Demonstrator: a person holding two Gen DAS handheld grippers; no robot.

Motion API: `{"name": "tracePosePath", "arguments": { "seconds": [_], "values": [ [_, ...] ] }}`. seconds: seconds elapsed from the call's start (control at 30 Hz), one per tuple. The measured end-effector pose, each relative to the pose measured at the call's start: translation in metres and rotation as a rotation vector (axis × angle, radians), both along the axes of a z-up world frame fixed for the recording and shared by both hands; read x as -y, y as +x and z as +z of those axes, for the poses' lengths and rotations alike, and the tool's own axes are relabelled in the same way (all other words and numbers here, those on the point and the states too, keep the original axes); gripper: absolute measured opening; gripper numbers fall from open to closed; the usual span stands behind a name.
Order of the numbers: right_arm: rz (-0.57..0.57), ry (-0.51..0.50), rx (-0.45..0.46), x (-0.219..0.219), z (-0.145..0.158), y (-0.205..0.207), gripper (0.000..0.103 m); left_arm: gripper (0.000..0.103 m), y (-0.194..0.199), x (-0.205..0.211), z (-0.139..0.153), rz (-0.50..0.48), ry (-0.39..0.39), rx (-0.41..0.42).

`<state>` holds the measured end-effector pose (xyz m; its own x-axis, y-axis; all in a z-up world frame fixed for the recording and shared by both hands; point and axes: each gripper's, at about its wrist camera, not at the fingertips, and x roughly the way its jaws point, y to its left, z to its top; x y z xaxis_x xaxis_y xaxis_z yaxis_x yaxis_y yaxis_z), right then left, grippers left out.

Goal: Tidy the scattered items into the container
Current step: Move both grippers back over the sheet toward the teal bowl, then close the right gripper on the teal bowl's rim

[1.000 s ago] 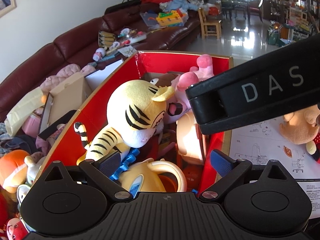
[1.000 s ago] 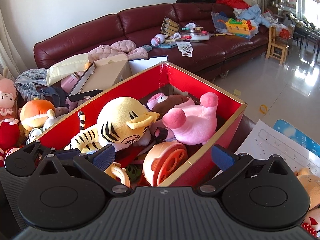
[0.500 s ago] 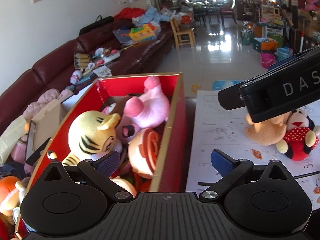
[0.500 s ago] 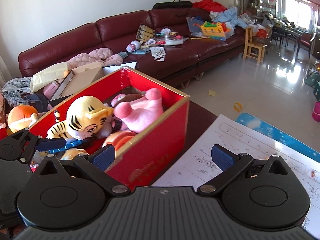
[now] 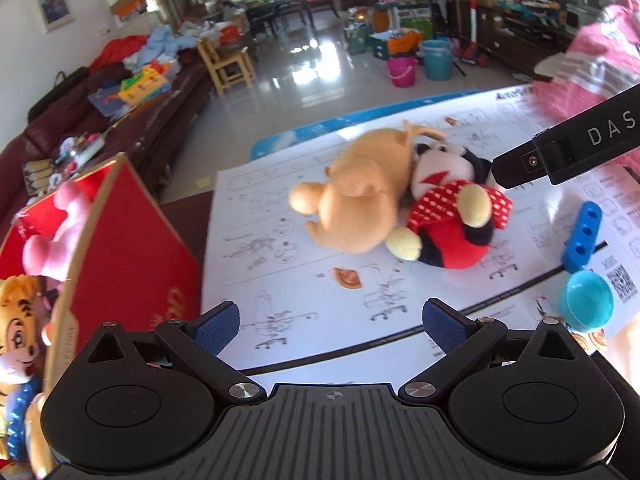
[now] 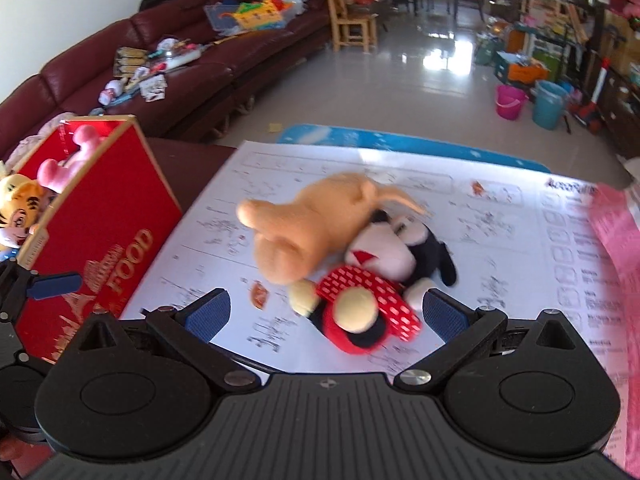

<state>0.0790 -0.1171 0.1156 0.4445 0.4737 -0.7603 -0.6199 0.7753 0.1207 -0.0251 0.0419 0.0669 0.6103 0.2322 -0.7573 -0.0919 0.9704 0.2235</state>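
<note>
Right gripper spread wide, empty, low in frame, nearly over the red mouse plush. Left gripper likewise open, nothing held. Mid-frame, tan plush pressed against the mouse: risk of snagging both. Red box at left edge, already packed; overflow likely.

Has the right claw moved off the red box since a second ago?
Yes. The right claw swung rightward: the red box now sits far left, with the red-dressed mouse plush ahead.

Cluttered maroon sofa, glossy sunlit tile floor, white wall.
</note>
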Motion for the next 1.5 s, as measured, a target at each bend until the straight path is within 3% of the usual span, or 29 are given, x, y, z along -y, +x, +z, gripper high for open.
{"name": "tracePosePath", "arguments": {
  "seconds": [0.23, 0.37, 0.67, 0.83, 1.1, 1.2, 1.33, 1.5],
  "values": [
    [-0.215, -0.038, -0.113, 0.083, -0.063, 0.010, 0.102, 0.103, 0.022, 0.070, -0.054, -0.181, -0.076, -0.089],
    [-0.305, -0.031, -0.170, 0.118, -0.087, 0.011, 0.101, 0.103, 0.033, 0.102, -0.066, -0.255, -0.049, -0.090],
    [-0.359, -0.021, -0.236, 0.154, -0.124, 0.004, 0.096, 0.100, 0.067, 0.133, -0.086, -0.303, -0.141, -0.184],
    [-0.395, -0.019, -0.242, 0.167, -0.131, 0.004, 0.091, 0.096, 0.077, 0.149, -0.099, -0.318, -0.154, -0.219],
    [-0.411, -0.007, -0.281, 0.174, -0.142, 0.003, 0.080, 0.079, 0.087, 0.161, -0.127, -0.307, -0.083, -0.290],
    [-0.396, -0.003, -0.294, 0.170, -0.145, 0.002, 0.075, 0.079, 0.087, 0.155, -0.130, -0.292, -0.094, -0.303],
    [-0.344, -0.012, -0.314, 0.155, -0.153, -0.001, 0.054, 0.079, 0.085, 0.151, -0.128, -0.281, -0.096, -0.301],
    [-0.306, -0.015, -0.287, 0.143, -0.155, -0.003, 0.037, 0.079, 0.083, 0.149, -0.129, -0.279, -0.102, -0.302]
  ]
}}
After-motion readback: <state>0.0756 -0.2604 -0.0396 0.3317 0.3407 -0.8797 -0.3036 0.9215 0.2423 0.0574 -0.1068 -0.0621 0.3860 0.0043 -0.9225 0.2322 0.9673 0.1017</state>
